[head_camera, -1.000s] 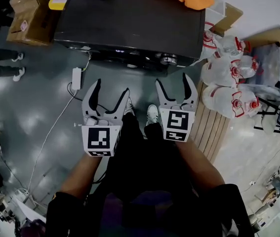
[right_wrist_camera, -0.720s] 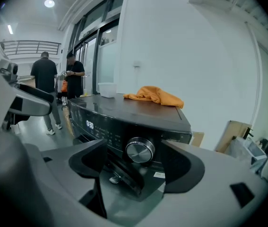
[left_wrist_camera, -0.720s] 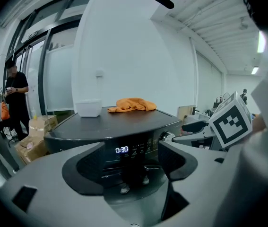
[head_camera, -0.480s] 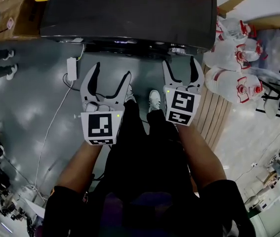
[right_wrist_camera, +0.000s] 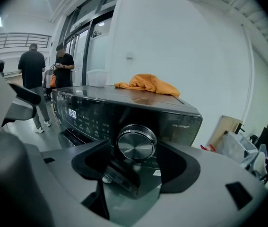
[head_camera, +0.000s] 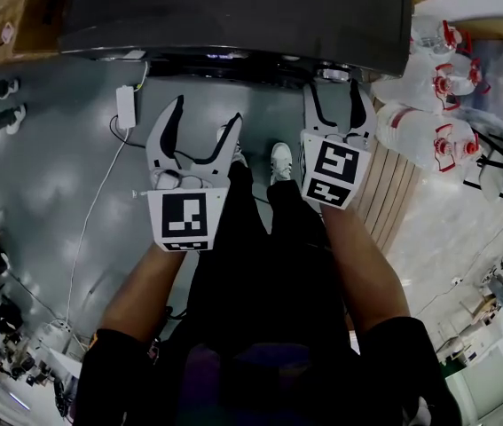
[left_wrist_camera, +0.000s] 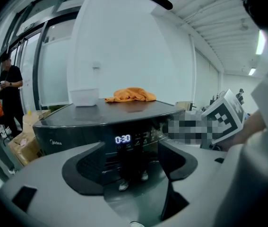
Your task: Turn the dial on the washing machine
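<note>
Plainly the dial (right_wrist_camera: 136,143), at the front right of the washing machine (head_camera: 233,11), lies dead ahead of the right gripper (head_camera: 332,91), whose wide jaws, just now closing, frame it untouched; the left gripper (head_camera: 207,111), jaws wide and empty, faces left of it.

Bare forearms (head_camera: 147,293) extended forward, side by side; left gripper (head_camera: 205,114) jaws wide apart, empty; right gripper (head_camera: 332,94) jaws apart, just closing slightly, dial (right_wrist_camera: 136,143) in the gap ahead, untouched.

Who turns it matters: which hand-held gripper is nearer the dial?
Right. The right hand-held gripper faces the dial, jaws just closing, not gripping; the left hand-held gripper faces the display.
</note>
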`<action>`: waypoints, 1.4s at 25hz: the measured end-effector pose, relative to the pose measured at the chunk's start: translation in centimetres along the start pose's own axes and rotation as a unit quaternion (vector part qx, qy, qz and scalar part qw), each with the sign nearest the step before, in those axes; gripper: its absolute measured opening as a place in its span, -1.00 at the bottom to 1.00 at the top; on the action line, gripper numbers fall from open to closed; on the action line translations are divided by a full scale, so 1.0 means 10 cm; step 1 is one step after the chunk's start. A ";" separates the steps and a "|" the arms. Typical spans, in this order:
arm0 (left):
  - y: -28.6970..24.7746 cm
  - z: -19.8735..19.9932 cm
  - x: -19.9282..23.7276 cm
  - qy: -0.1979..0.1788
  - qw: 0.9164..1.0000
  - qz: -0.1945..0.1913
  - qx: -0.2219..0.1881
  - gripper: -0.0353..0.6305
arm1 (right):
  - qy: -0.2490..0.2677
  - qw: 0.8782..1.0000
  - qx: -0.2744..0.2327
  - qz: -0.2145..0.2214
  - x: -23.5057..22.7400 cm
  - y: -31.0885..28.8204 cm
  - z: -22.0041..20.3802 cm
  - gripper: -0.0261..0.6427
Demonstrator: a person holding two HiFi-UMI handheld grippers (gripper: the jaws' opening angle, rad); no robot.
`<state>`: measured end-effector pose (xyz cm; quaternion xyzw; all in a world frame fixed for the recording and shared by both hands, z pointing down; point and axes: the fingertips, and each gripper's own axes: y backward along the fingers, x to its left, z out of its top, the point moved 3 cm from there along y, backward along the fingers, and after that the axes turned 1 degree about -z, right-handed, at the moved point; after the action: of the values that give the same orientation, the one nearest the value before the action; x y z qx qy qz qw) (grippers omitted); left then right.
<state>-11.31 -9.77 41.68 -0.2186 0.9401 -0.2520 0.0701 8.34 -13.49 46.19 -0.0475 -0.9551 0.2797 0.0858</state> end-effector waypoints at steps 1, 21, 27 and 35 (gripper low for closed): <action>-0.01 -0.01 0.00 0.000 1.000 -0.001 0.001 0.10 | -0.001 1.000 0.001 -0.002 0.00 -0.01 0.00 0.01; -0.01 -0.06 -0.05 0.015 1.000 -0.012 -0.003 0.10 | -0.221 0.972 -0.018 0.082 -0.14 -0.05 -0.07 -0.10; -0.02 0.02 -0.07 0.011 1.000 -0.013 -0.015 0.10 | -0.327 0.937 -0.014 0.122 -0.19 -0.07 -0.09 -0.10; 0.01 0.04 -0.07 0.013 1.000 -0.010 -0.015 0.10 | -0.227 0.969 -0.002 0.093 -0.15 -0.06 -0.08 -0.02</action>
<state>-10.59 -9.60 41.31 -0.2255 0.9424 -0.2414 0.0525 9.96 -13.79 46.93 -0.0718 -0.9414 0.2880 -0.1601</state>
